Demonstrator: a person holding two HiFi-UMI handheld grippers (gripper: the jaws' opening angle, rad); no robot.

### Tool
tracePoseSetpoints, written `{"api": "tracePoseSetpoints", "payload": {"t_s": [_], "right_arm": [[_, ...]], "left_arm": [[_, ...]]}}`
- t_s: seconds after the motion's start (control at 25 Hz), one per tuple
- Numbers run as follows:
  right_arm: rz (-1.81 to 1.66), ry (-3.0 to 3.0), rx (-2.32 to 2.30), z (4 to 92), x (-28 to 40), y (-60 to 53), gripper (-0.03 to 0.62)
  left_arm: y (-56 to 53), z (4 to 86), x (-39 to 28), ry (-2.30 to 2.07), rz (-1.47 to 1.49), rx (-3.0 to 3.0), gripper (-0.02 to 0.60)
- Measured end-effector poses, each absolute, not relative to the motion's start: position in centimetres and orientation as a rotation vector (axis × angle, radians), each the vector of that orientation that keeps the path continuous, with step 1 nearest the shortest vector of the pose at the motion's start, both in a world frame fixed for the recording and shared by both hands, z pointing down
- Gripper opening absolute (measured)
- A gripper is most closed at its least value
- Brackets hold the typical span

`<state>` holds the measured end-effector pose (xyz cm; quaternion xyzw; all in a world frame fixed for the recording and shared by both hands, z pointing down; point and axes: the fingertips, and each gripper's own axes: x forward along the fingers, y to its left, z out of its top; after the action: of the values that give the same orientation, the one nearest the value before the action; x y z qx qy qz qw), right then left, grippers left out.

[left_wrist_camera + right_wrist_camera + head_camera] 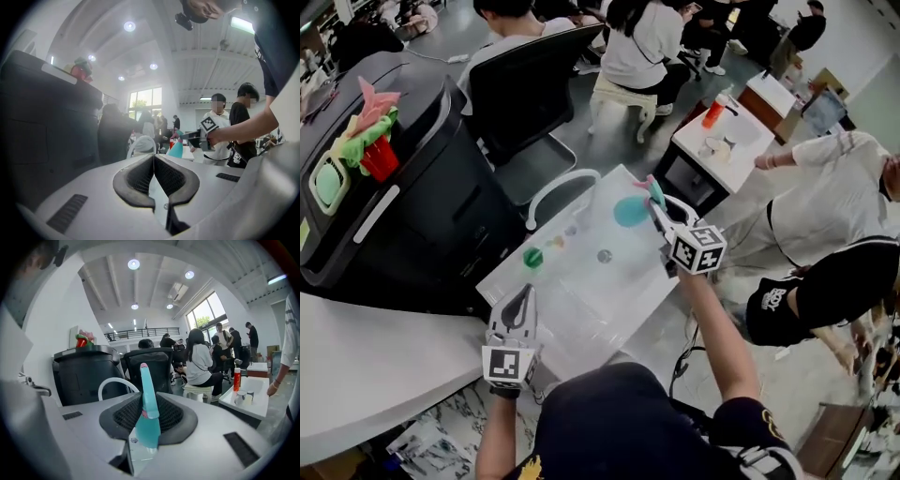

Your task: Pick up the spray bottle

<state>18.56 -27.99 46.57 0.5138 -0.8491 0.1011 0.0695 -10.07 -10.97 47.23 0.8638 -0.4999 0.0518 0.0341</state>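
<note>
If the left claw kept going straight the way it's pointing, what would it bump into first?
Most likely the white hoop straight ahead of the left claw, with the black chair behind it, though depth is hard to judge.

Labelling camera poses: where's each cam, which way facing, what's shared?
Head view: on the person's head, steeply down at the table; shows forearms, left gripper, right gripper holding the spray bottle.
Left gripper view: on the left gripper, along its shut, empty jaws, past the black cabinet; shows the right arm.
Right gripper view: on the right gripper, along jaws shut on the spray bottle toward the office chair; no body clearly.
Shared: head and left gripper views both show the right gripper with the spray bottle.
</note>
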Motion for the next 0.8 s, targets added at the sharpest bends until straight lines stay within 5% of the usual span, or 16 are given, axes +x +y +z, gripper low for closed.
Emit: {"api": "tracePoseSetpoints", "payload": {"t_s": [0.8], "right_arm": [[0.328,-2.682,1.753,38.7,19.8,-10.3,0.087]], "left_arm": [[-9.9,46.4,-6.5,-1.412,0.293,2.871,0.021]]}}
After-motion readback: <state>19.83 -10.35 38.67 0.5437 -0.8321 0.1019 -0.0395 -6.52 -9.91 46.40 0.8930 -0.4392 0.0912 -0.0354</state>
